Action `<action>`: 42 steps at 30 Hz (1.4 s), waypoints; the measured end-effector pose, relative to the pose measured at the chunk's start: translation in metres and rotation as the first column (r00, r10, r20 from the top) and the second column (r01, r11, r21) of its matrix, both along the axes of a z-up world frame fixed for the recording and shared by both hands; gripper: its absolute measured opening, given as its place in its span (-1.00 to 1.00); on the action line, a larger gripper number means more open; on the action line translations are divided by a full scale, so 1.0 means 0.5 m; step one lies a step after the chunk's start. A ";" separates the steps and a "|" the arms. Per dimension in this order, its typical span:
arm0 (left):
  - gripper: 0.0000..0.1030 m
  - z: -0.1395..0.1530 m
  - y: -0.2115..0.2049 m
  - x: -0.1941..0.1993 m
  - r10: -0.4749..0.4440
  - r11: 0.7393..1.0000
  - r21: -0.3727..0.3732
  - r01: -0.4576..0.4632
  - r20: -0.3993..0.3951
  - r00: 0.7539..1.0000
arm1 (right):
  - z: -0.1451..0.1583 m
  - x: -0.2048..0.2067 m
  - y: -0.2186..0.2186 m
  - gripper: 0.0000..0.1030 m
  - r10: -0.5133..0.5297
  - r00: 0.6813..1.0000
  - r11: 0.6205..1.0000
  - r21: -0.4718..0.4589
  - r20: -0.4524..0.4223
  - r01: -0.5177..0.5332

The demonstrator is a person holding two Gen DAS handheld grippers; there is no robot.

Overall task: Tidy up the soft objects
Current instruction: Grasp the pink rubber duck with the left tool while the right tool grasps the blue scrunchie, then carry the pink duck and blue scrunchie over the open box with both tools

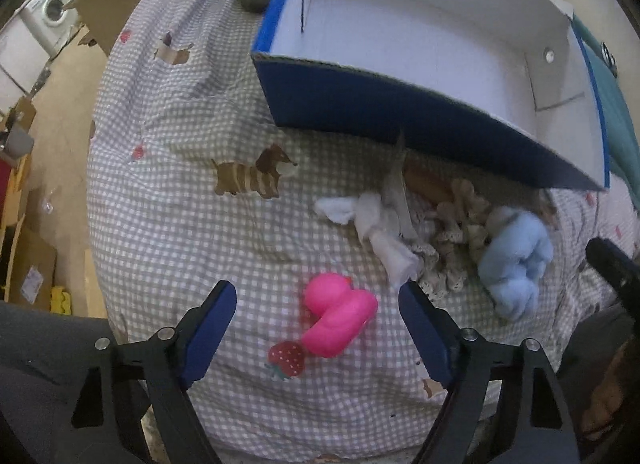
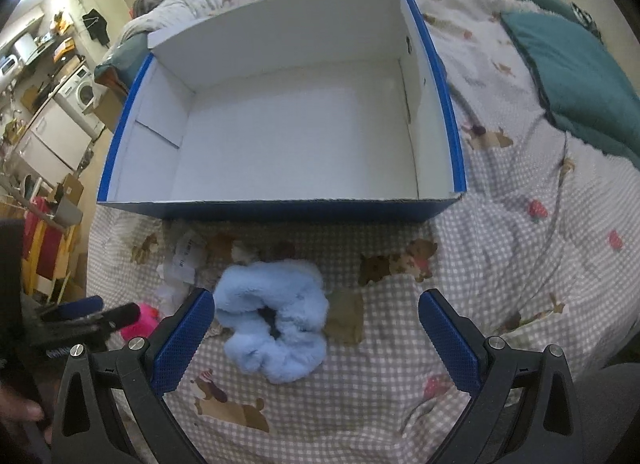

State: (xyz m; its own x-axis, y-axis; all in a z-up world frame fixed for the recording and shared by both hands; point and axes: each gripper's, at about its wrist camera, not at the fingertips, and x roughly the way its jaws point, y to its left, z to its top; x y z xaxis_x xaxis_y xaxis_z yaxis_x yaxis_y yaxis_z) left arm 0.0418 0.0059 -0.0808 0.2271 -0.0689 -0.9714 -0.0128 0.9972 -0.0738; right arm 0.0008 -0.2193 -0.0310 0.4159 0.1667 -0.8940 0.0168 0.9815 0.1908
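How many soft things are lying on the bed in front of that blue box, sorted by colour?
Pink: 1, the pink toy
Light blue: 1, the fluffy scrunchie
White: 1, the white cloth piece
Beige: 1, the beige lacy bundle
Total: 4. All lie on the checked bedcover; the box holds none yet.

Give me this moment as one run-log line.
phase: approach | left gripper: open over pink toy | right gripper: open over blue scrunchie | box: empty | held: nothing
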 end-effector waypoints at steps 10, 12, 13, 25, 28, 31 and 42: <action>0.34 -0.020 -0.042 -0.011 -0.041 0.999 -0.017 0.040 -0.056 0.998 | -0.061 -0.012 0.021 1.00 0.052 0.990 0.995 0.095 -0.133 -0.040; 0.31 -0.019 -0.049 -0.014 -0.048 0.999 -0.013 0.047 -0.061 0.997 | -0.071 -0.016 0.044 1.00 0.091 0.986 0.991 0.113 -0.141 -0.075; 0.26 -0.018 -0.052 -0.015 -0.052 0.999 -0.006 0.052 -0.059 0.997 | -0.074 -0.016 0.054 1.00 0.105 0.984 0.990 0.113 -0.143 -0.089; -0.22 -0.020 -0.082 -0.021 -0.070 0.998 0.002 0.070 -0.064 0.996 | -0.131 0.021 0.079 -0.05 0.075 0.976 0.988 0.148 -0.202 -0.046; -0.23 0.001 -0.081 -0.031 -0.058 0.998 -0.001 0.058 -0.042 0.997 | -0.120 0.012 0.064 -0.46 0.075 0.980 0.984 0.174 -0.185 -0.042; -0.23 0.018 -0.077 -0.036 -0.051 0.999 -0.004 0.051 -0.020 0.998 | -0.084 -0.003 0.048 -0.53 0.079 0.987 0.980 0.194 -0.143 -0.050; -0.23 0.090 -0.021 -0.060 0.017 1.000 -0.019 -0.015 0.104 0.994 | 0.109 -0.034 -0.013 -0.54 0.064 0.997 0.902 0.425 0.039 -0.075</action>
